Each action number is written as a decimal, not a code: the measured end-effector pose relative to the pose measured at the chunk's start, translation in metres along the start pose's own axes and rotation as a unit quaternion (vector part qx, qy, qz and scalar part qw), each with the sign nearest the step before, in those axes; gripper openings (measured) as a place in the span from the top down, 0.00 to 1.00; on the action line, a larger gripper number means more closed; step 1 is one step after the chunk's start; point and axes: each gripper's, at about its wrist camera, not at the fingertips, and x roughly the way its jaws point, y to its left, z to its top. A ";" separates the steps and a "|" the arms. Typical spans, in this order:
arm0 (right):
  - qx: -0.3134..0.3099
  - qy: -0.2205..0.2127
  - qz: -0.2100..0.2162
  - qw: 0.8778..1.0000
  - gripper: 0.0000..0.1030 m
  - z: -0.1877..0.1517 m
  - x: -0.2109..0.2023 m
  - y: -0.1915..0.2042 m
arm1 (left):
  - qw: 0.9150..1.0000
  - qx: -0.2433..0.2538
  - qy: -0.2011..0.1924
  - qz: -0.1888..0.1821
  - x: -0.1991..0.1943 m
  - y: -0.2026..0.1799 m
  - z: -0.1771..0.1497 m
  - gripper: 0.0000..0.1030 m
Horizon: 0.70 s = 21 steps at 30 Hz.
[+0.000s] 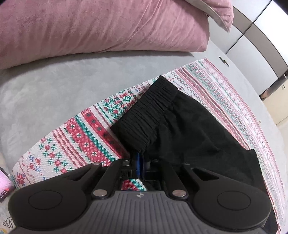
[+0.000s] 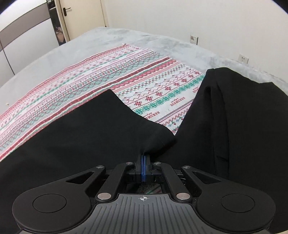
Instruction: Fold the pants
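Note:
Black pants [image 1: 180, 122] lie on a patterned red, green and white cloth [image 1: 81, 140] on a bed. In the left wrist view the ribbed elastic waistband [image 1: 144, 115] runs toward me. My left gripper [image 1: 139, 158] is shut on the near corner of the waistband. In the right wrist view the pants [image 2: 81, 129] spread as two legs, one left and one right [image 2: 243, 126]. My right gripper [image 2: 143, 158] is shut on a pinch of black fabric at the near edge of the left leg.
A large pink pillow [image 1: 99, 27] lies at the head of the grey bedspread [image 1: 45, 90]. A wardrobe [image 1: 261, 36] stands beside the bed. A door [image 2: 81, 16] and wall sockets [image 2: 194, 38] are beyond the bed. A phone [image 1: 5, 185] sits at the left edge.

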 end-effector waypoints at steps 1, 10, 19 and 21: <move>-0.007 0.001 -0.003 1.000 1.00 0.000 0.003 0.003 | 1.000 -0.002 -0.002 0.001 -0.001 -0.001 0.000 0.69; -0.016 -0.007 0.003 1.000 1.00 0.001 -0.005 0.004 | 0.999 -0.035 -0.020 -0.004 -0.005 0.002 0.003 0.69; -0.001 0.015 0.018 1.000 1.00 0.001 -0.001 -0.004 | 0.999 -0.048 -0.013 -0.012 -0.002 0.005 0.007 0.69; -0.009 0.012 0.014 1.000 1.00 -0.001 -0.003 -0.001 | 0.999 -0.037 -0.015 -0.012 -0.002 0.002 0.009 0.69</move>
